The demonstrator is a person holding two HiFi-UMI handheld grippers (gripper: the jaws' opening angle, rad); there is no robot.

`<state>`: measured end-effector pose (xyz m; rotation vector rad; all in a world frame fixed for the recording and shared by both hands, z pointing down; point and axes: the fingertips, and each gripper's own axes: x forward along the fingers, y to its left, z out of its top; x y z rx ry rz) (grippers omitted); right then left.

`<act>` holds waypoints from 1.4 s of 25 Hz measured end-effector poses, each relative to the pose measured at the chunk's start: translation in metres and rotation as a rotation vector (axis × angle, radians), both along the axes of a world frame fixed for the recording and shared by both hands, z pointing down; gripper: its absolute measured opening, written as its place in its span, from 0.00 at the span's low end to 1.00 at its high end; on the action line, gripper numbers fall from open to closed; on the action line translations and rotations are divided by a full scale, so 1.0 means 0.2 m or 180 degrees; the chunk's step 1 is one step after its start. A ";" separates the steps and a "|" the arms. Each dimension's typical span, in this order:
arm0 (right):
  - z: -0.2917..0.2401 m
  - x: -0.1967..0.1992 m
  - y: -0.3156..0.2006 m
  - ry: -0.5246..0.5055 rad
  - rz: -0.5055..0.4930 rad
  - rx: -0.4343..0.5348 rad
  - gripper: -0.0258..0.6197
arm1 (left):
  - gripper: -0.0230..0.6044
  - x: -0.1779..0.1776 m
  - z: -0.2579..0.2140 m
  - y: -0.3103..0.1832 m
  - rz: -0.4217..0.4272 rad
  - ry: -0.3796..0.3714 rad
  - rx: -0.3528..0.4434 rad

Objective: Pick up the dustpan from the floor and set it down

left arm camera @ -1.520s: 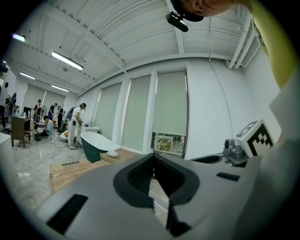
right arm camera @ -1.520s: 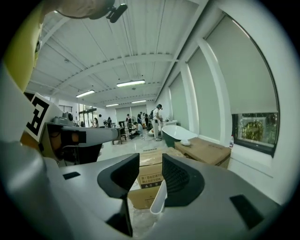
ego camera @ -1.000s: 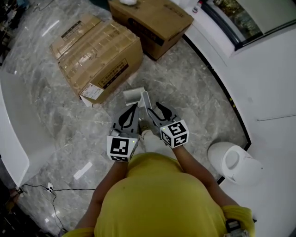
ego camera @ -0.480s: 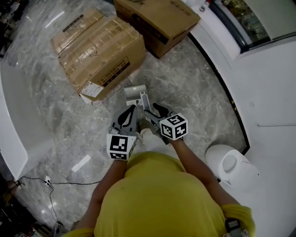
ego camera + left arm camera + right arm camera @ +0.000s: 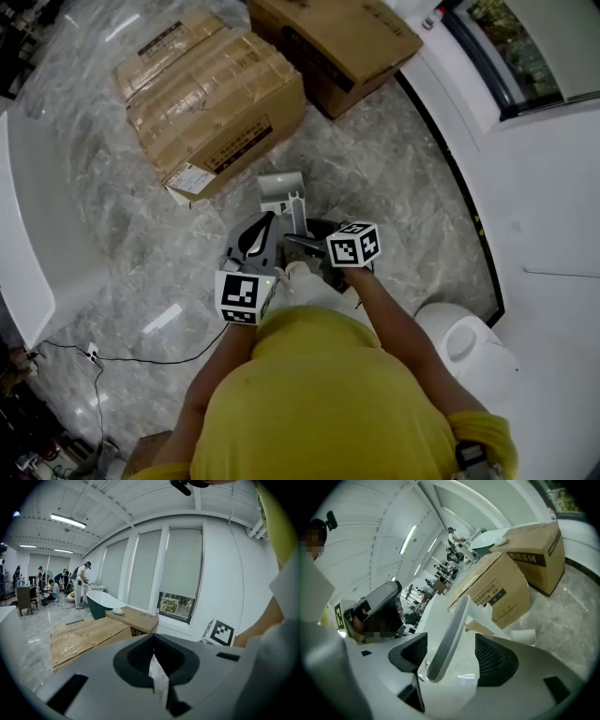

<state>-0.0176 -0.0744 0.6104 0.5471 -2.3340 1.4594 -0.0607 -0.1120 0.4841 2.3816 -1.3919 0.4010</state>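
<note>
I look down past my yellow shirt (image 5: 319,403) at a grey marble floor (image 5: 403,187). My landmark is the big brown cardboard box wrapped in clear tape (image 5: 211,98).

The light grey plastic dustpan with a long handle (image 5: 279,190) is just beside the near corner of that box, the corner with the white label. Its flat pan end is the part closest to the box, low down by the floor. I cannot tell if it touches the floor. Its long thin handle (image 5: 446,641) leans away from the box and toward me.

My right tool (image 5: 311,234) is a bit farther from the box than the pan, and it is around the handle. Its jaws are spread and are opening wider. The handle stands between them with a gap on each side, so the pads do not squeeze it.

My left tool (image 5: 269,223) is near the box too, just beside the handle. Its jaws are pressed together at the tips and nothing is between them. I only see a thin strip of floor through the slit.

A second brown cardboard box with no tape wrap (image 5: 328,37) sits right next to the taped box. A dark green bathtub (image 5: 105,604) stands beyond the box. A white round plastic bin (image 5: 469,342) is well apart from the box, past my right arm. A thin black cable (image 5: 141,359) lies on the floor, also well apart from the box, on my left side.
</note>
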 end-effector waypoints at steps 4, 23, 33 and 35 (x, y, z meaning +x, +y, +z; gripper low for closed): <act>0.02 -0.04 0.02 -0.0244 -0.0195 -0.0173 0.54 | 0.04 -0.01 -0.02 -0.03 -0.0032 -0.0009 0.0032; -0.14 -0.06 -0.04 -0.0545 -0.0044 0.0178 0.30 | 0.04 -0.04 -0.04 0.01 -0.0107 -0.0046 0.0076; -0.46 -0.04 -0.01 -0.0716 0.0091 0.0364 0.33 | 0.04 -0.02 -0.06 0.08 -0.0068 -0.0022 0.0101; -0.52 -0.03 0.00 -0.0724 0.0113 0.0423 0.34 | 0.04 -0.02 -0.08 0.08 -0.0069 -0.0011 0.0133</act>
